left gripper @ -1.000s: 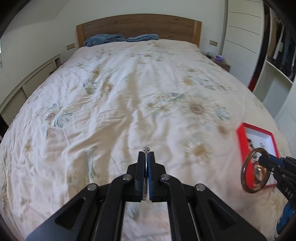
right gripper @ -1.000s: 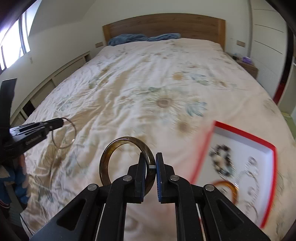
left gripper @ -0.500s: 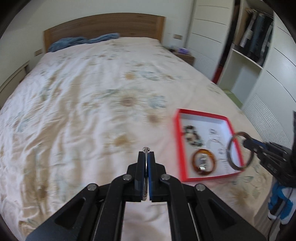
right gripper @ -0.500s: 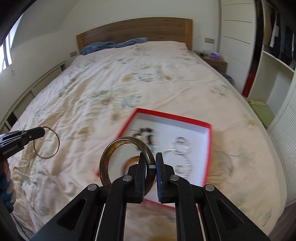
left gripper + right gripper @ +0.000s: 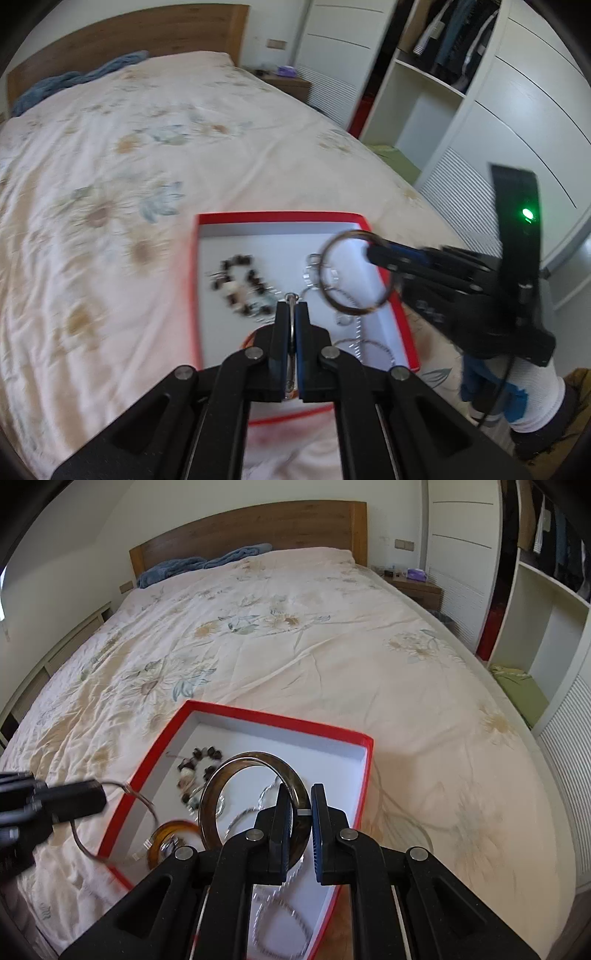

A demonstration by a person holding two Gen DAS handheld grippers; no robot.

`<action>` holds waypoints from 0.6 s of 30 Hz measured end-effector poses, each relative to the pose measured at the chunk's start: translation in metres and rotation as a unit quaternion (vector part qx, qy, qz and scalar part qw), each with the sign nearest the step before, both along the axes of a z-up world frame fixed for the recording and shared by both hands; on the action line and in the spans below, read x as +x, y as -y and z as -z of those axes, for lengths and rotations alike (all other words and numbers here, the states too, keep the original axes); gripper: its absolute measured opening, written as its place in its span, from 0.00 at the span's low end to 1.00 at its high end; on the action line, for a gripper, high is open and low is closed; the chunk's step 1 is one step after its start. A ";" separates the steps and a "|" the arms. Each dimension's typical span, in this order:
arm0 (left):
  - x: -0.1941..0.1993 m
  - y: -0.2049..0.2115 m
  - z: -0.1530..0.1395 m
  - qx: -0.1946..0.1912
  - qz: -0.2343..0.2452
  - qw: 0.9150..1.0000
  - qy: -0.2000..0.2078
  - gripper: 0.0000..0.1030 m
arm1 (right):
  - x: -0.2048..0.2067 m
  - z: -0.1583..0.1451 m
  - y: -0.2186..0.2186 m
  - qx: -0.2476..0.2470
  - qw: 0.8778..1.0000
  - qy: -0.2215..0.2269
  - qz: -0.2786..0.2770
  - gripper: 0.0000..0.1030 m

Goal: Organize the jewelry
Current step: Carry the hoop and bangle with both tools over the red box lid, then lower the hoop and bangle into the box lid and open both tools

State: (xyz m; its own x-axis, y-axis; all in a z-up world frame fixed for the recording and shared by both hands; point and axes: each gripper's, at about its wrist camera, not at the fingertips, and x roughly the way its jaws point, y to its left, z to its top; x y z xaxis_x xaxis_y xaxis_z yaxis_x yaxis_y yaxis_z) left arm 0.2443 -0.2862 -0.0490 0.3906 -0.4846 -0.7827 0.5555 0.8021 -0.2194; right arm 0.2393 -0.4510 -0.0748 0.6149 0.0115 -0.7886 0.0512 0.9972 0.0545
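A red jewelry box (image 5: pixel 325 728) with a white inside lies on the bed; it also shows in the left wrist view (image 5: pixel 275 218). In it lie a dark bead bracelet (image 5: pixel 201 760), an amber bangle (image 5: pixel 171 836) and silver chains (image 5: pixel 275 926). My right gripper (image 5: pixel 297 797) is shut on a thick brown bangle (image 5: pixel 236 768) above the box; the bangle also shows in the left wrist view (image 5: pixel 325 258). My left gripper (image 5: pixel 291 306) is shut on a thin silver hoop (image 5: pixel 146 801), held over the box's left edge.
The bed has a cream floral cover (image 5: pixel 295 627), a wooden headboard (image 5: pixel 258 524) and blue pillows (image 5: pixel 199 563). A bedside table (image 5: pixel 417 583) and white wardrobe shelves (image 5: pixel 535 609) stand to the right of the bed.
Both grippers have moved to the box, each still holding its ring. The box has come from the side of both views to directly under the fingers.
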 end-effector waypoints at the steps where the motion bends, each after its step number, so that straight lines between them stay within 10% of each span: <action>1: 0.003 0.006 0.005 -0.002 0.007 1.000 -0.005 0.03 | 0.005 0.003 0.001 0.000 1.000 -0.001 -0.003 0.10; 18: 0.044 0.008 0.066 0.012 -0.023 0.998 -0.054 0.05 | 0.054 0.053 0.008 -0.003 0.999 -0.042 -0.028 0.10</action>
State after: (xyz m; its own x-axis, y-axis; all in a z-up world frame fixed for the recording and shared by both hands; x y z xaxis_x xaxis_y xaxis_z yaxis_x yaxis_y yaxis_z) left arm 0.2882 -0.2943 -0.1154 0.3248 -0.4492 -0.8323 0.4913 0.8321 -0.2574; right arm 0.2933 -0.4593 -0.1279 0.5458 0.0392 -0.8370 -0.0011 0.9989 0.0460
